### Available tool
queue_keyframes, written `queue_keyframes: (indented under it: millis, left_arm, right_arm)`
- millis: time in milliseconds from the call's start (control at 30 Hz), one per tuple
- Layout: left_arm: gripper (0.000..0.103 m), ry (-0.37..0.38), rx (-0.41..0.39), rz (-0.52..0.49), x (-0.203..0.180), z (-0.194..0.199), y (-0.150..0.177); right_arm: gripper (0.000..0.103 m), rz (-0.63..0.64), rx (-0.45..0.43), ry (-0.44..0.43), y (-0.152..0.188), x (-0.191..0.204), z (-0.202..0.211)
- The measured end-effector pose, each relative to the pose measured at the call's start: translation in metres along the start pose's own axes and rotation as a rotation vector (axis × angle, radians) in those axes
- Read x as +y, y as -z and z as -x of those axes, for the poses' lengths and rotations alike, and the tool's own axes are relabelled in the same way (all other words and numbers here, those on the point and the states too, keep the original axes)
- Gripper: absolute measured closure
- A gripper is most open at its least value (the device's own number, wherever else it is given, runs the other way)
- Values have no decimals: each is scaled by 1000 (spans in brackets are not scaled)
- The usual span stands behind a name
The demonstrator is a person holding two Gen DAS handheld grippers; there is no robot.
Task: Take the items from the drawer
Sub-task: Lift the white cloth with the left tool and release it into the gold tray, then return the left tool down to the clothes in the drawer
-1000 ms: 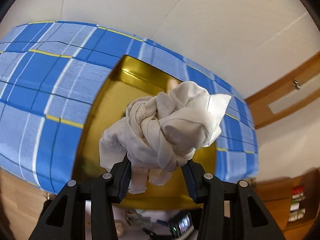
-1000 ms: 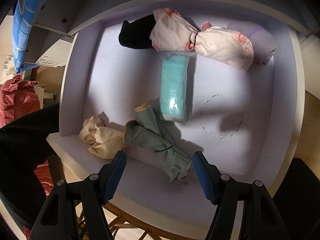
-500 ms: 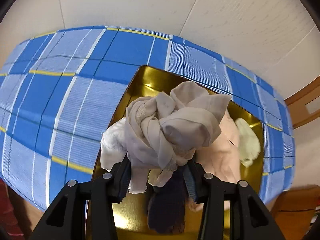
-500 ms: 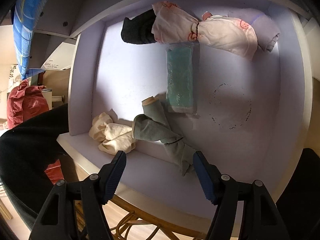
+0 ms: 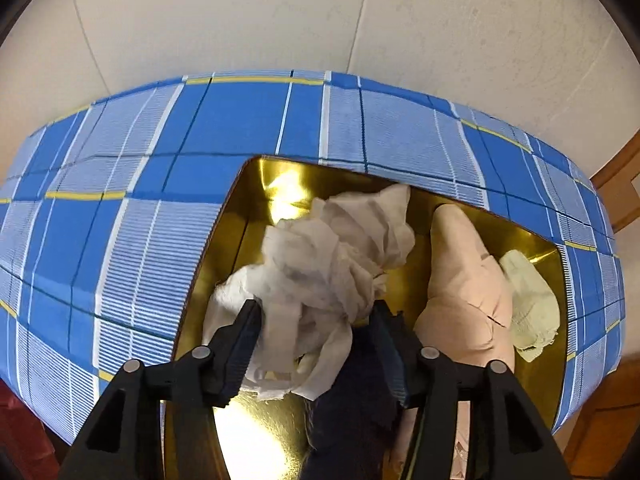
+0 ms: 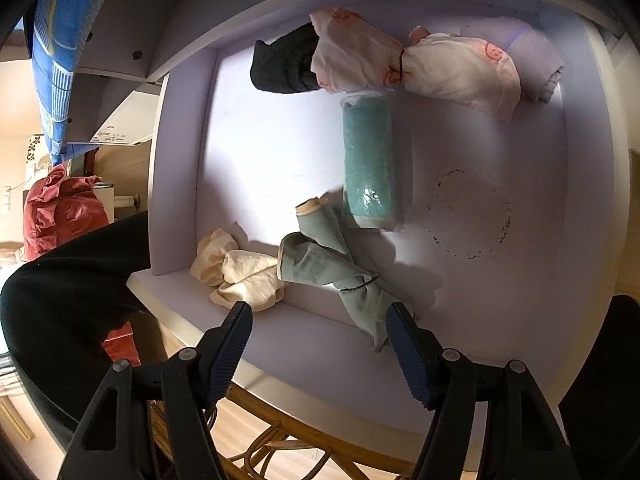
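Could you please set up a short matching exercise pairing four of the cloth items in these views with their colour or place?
Things:
1. white cloth bundle
2. teal roll
3. black item
4. cream cloth

Descriptions:
A. at the drawer's back wall
B. between the left gripper's opening jaws, over the gold tray
C. wrapped in clear plastic
D. at the drawer's front left corner

Pairs: 1-B, 2-C, 3-A, 4-D

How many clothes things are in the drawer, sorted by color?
Black: 1 black bundle
White with pink print: 1 tied bundle
Pale purple: 1 folded cloth
Teal: 1 wrapped roll
Grey-green: 1 sock pair
Cream: 1 cream bundle
Total: 6
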State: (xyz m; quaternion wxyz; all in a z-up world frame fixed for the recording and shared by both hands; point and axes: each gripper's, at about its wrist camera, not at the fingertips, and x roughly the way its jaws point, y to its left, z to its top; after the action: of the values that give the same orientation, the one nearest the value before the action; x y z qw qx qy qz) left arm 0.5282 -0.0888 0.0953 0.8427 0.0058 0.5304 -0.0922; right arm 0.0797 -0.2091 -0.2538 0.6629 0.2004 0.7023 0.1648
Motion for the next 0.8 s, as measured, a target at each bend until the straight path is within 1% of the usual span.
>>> queue_keyframes:
  millis: [67, 200, 300, 433, 533, 633, 800]
  left_arm:
    - [43, 6, -31, 7, 2, 9, 0]
    - [43, 44, -135, 21, 4, 39, 4]
    - [43, 69, -199, -12, 3, 62, 15]
    - [43, 85, -253, -66, 1, 85, 35]
    - [43, 118, -293, -92, 3, 103, 57]
    - [43, 174, -316, -122, 3, 117, 84]
    - [43, 252, -321, -215, -2, 132, 147]
  right_arm:
    - [33, 1, 0, 2, 0, 1, 0]
    - [33, 3, -6, 10, -1, 1, 1]
    - [33, 8, -12, 22, -2, 0, 2]
    - [33, 13, -16, 46, -2, -1, 2]
    - [33, 13, -20, 66, -2, -3, 2]
    - [33, 13, -24, 88, -3, -7, 2]
    - [32, 4, -26, 121, -3, -15, 3]
